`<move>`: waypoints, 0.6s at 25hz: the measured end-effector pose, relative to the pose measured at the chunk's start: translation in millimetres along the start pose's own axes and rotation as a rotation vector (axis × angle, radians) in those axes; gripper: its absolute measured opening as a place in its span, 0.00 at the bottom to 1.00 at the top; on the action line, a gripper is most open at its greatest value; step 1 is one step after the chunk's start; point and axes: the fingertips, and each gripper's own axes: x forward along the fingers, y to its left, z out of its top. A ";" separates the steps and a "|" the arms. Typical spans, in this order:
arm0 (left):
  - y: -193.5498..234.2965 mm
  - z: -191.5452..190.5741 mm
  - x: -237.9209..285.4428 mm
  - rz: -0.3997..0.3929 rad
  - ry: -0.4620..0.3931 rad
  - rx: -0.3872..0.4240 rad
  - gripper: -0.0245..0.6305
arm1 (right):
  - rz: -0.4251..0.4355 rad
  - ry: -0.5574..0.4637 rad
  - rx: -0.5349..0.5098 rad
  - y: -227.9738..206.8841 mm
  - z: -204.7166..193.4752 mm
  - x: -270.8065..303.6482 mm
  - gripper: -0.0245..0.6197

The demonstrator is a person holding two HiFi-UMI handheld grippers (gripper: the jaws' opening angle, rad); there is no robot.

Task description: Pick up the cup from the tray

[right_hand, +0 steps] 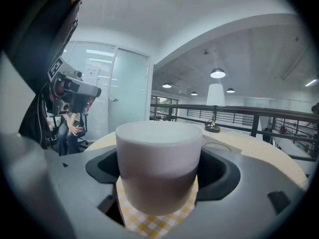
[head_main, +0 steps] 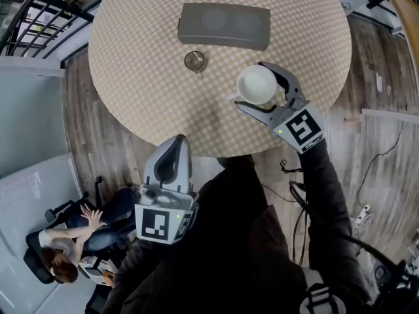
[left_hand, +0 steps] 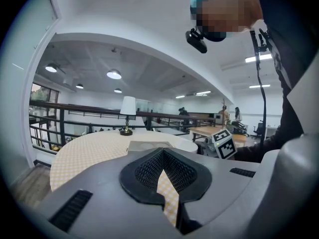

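Note:
A white cup (head_main: 256,84) sits between the jaws of my right gripper (head_main: 251,86), which is shut on it, to the right of and nearer than the grey tray (head_main: 224,25). In the right gripper view the cup (right_hand: 158,158) fills the gap between the jaws, with checkered cloth showing beneath it; I cannot tell whether it touches the table. The tray has two round recesses and nothing in it. My left gripper (head_main: 175,150) is shut and holds nothing, at the near edge of the round table (head_main: 137,77). Only a narrow slit shows between its jaws in the left gripper view (left_hand: 163,180).
A small table lamp (head_main: 194,61) stands just in front of the tray, left of the cup. A person sits on a chair (head_main: 72,234) on the floor at lower left. Black railing (head_main: 46,18) runs at the upper left. Cables lie on the floor (head_main: 373,162) at right.

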 end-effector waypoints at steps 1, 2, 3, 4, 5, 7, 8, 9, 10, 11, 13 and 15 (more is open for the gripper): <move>1.2 -0.3 1.1 0.000 0.002 0.004 0.05 | -0.001 0.009 -0.001 -1.8 -4.1 2.5 0.74; 2.6 -0.8 2.4 0.001 0.005 0.007 0.05 | -0.001 0.018 -0.001 -3.6 -8.2 4.8 0.74; 4.3 -1.2 3.9 0.003 0.007 0.008 0.05 | -0.001 0.026 0.003 -5.1 -12.1 6.8 0.74; 6.2 -1.1 5.6 0.006 0.007 0.006 0.05 | -0.002 0.032 0.013 -6.1 -15.8 8.6 0.74; 8.1 -0.8 7.3 0.010 0.006 0.003 0.05 | -0.003 0.036 0.030 -6.5 -19.3 10.2 0.74; 11.0 -1.6 10.3 0.014 0.013 0.003 0.05 | 0.001 0.047 0.059 -5.7 -26.3 13.1 0.74; 11.8 -2.3 11.7 0.015 0.016 0.003 0.05 | 0.007 0.055 0.063 -5.2 -29.6 14.3 0.74; 12.0 -2.7 12.9 0.016 0.018 0.003 0.05 | 0.010 0.062 0.069 -4.8 -32.5 15.3 0.74; 11.6 -2.5 14.2 0.016 0.019 0.002 0.05 | 0.011 0.066 0.076 -4.6 -34.8 16.0 0.74; 11.0 -1.7 15.3 0.015 0.020 0.001 0.05 | 0.012 0.071 0.078 -4.5 -36.9 16.5 0.74; 10.8 -0.3 17.5 0.015 0.020 0.001 0.05 | 0.016 0.092 0.071 -4.0 -42.5 17.2 0.74; 13.1 -0.4 20.2 0.019 0.021 0.000 0.05 | 0.029 0.128 0.051 -2.6 -50.6 18.6 0.74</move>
